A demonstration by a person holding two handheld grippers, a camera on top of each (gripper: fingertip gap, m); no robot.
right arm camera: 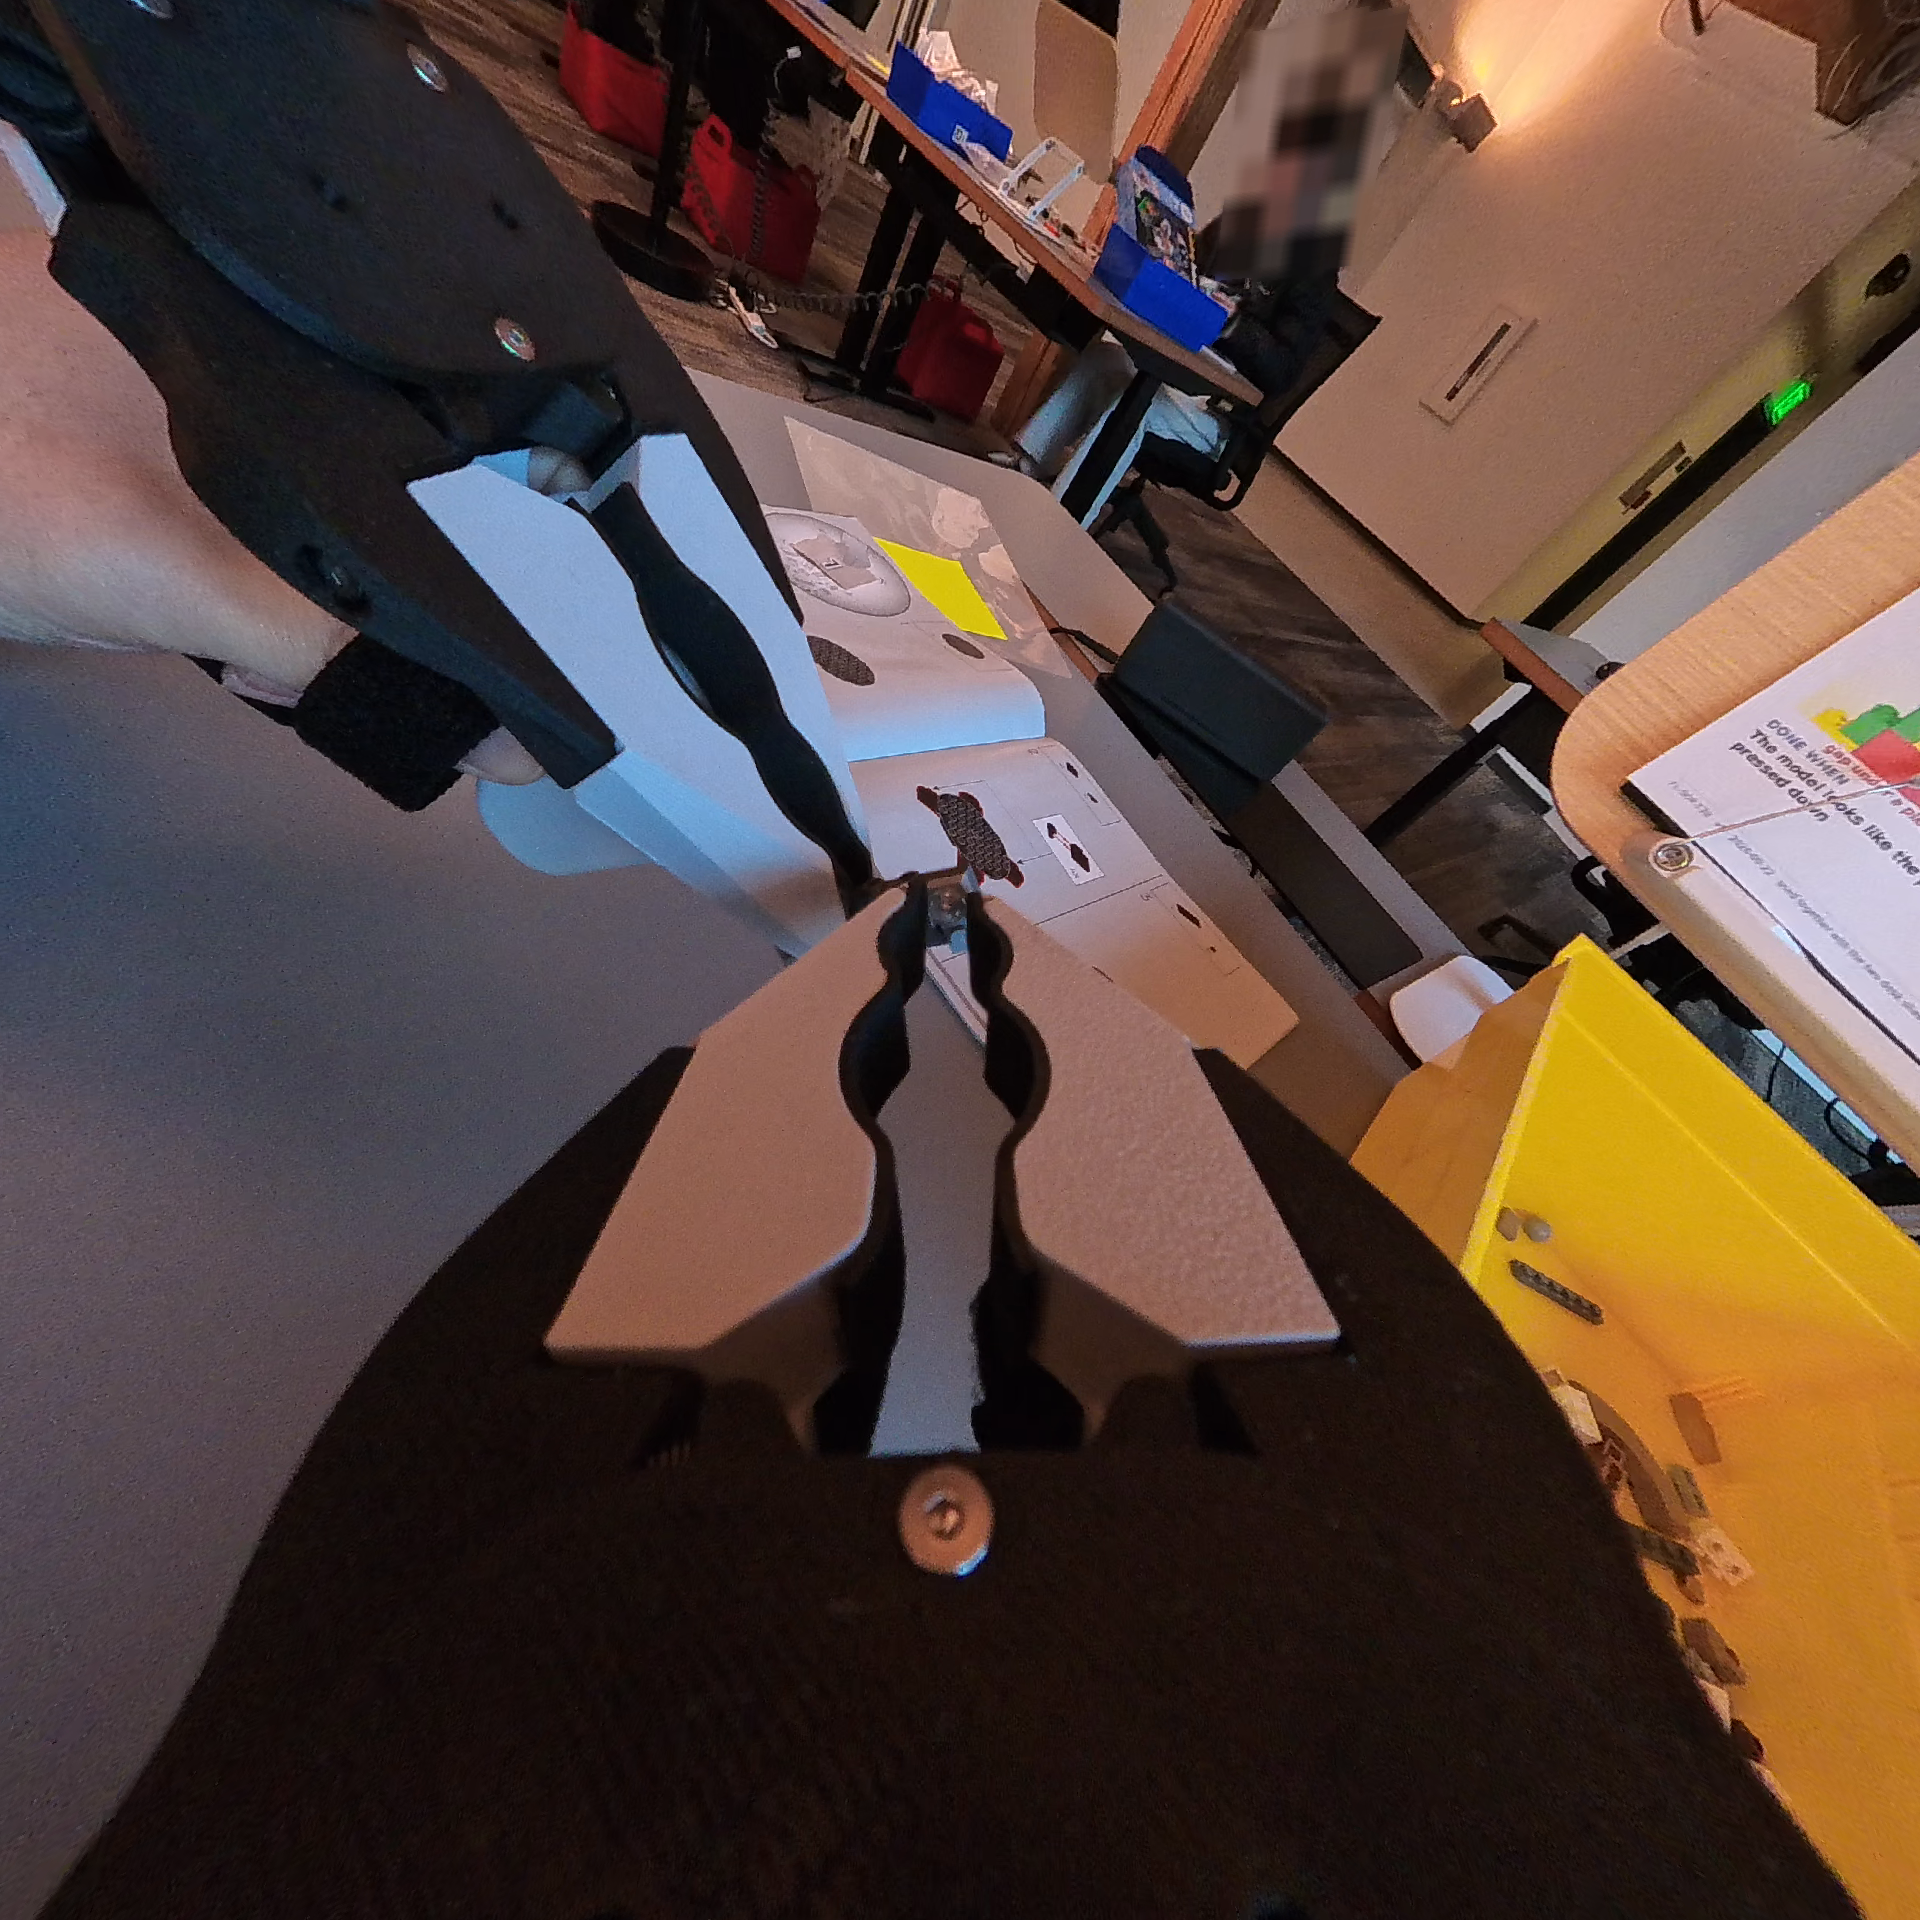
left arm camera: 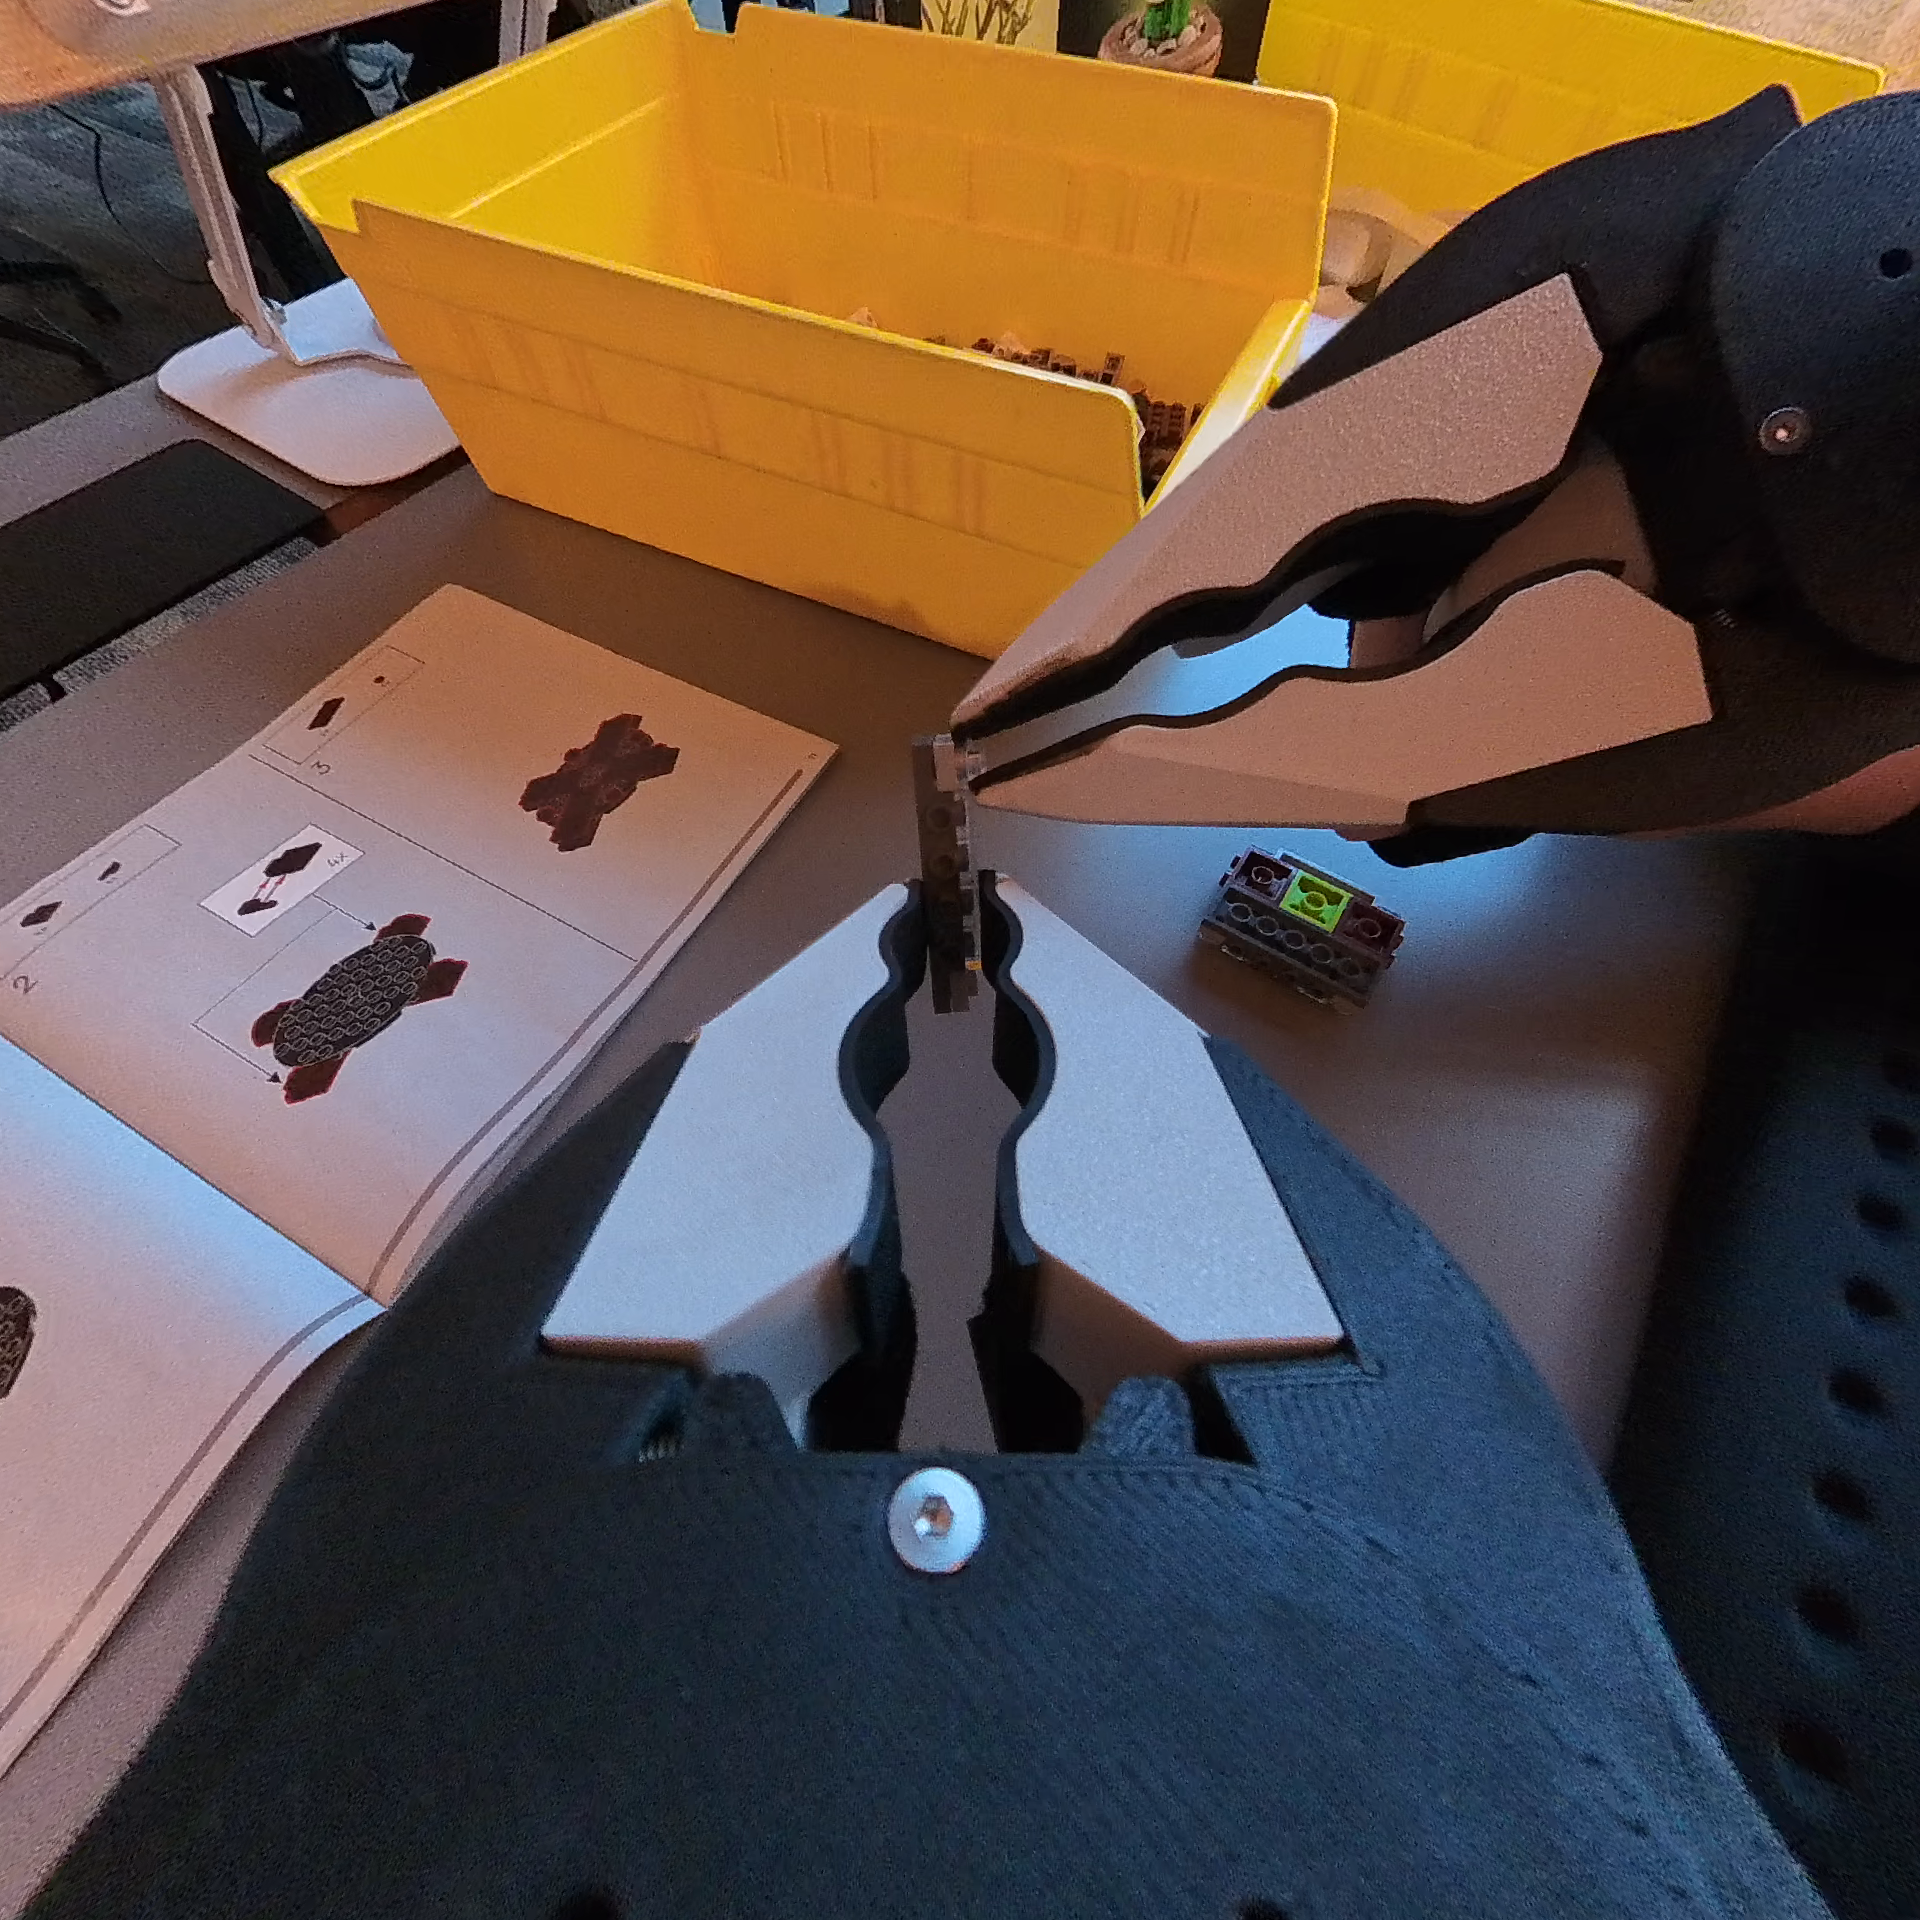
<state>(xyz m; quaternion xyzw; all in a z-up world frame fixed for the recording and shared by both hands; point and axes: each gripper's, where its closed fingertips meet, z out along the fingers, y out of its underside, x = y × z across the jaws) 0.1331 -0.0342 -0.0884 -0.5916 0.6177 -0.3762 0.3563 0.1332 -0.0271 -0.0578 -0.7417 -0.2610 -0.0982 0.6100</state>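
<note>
Left wrist view: hand-held gripper (left arm camera: 948, 925) clamping dark brick strip (left arm camera: 945, 883).

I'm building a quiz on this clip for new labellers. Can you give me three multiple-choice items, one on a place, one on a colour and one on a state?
1. Where does the small brick assembly lie?
A. inside the yellow bin
B. on the dark table, right of the left tool
C. on the open booklet

2. What colour is the single bright brick on top of that assembly?
A. lime green
B. blue
C. white

3. What is the left tool doing?
A. wide open over the booklet
B. shut on a dark brick strip
C. resting empty in the bin

Answers: 1 B, it sits on bare table, apart from the yellow bin and the booklet. 2 A, a lime green brick shows between dark red ones. 3 B, its fingers clamp the upright dark brick strip, whose top the right tool also pinches.
</note>
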